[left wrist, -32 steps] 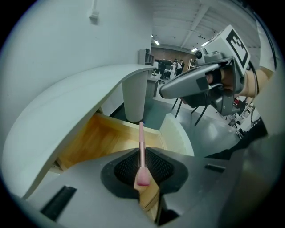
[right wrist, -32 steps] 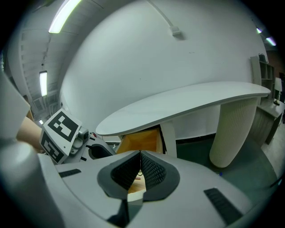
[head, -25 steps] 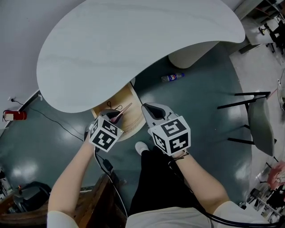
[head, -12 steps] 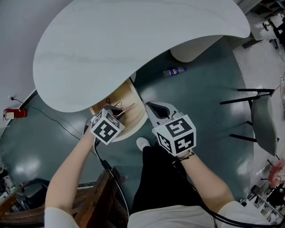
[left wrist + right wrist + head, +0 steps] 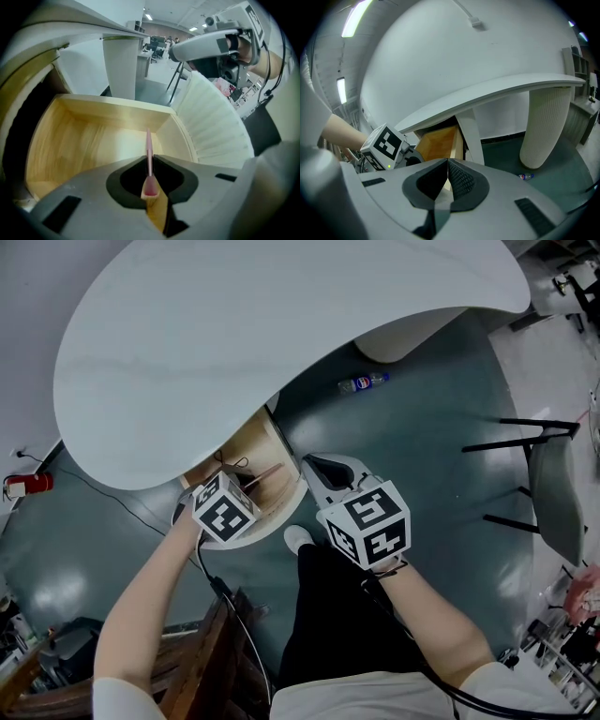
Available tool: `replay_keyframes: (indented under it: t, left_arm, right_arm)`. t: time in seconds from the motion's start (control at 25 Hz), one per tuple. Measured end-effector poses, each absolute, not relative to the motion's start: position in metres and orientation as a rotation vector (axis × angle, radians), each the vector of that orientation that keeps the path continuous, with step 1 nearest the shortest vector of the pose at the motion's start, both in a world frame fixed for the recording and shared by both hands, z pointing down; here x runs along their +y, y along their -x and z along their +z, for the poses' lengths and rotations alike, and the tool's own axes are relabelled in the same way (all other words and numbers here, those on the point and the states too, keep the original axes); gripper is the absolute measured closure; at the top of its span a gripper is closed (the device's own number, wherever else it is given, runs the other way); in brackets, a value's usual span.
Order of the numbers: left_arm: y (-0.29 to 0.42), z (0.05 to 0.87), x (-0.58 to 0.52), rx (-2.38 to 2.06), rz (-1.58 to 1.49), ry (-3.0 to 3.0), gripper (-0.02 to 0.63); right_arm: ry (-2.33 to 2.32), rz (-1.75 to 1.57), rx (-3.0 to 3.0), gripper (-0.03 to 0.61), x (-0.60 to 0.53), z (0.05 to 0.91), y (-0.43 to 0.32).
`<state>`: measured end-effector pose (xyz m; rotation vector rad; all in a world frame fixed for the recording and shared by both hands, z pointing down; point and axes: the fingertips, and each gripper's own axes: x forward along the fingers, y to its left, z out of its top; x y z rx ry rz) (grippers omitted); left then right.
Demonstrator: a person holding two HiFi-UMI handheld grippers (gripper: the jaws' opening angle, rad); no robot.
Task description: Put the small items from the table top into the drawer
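An open wooden drawer (image 5: 274, 442) juts from under the white table top (image 5: 244, 343). My left gripper (image 5: 246, 486) hangs over the drawer, tilted steeply down, and is shut on a thin pink stick (image 5: 263, 473). In the left gripper view the pink stick (image 5: 148, 143) pokes out from the left gripper (image 5: 150, 164) towards the drawer's pale wooden floor (image 5: 93, 136), which looks bare. My right gripper (image 5: 315, 467) is shut and holds nothing, just right of the drawer's front. In the right gripper view the right gripper (image 5: 447, 174) faces the drawer (image 5: 438, 143) and the left gripper's marker cube (image 5: 384, 143).
The table's white pedestal (image 5: 543, 126) stands to the right. A small bottle (image 5: 363, 382) lies on the green floor. A red extinguisher (image 5: 23, 486) lies at the far left. A chair (image 5: 548, 493) is on the right and dark wooden furniture (image 5: 202, 652) at the lower left. A white shoe (image 5: 298, 538) shows below the drawer.
My left gripper has sunk lower over the drawer with the pink stick and tipped more steeply down. The right gripper has dropped slightly beside it, still shut.
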<state>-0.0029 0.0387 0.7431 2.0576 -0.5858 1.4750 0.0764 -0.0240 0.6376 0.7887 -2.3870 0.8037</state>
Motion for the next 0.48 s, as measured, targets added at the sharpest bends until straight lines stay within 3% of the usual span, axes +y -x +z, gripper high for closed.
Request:
replay_keyframes:
  t: [0.48]
  left_arm:
    - [0.004,0.785,0.038,-0.473,1.527,-2.01,0.549]
  right_arm:
    - [-0.725,0.809,-2.364,0.557,-0.027,0.653,-0.073]
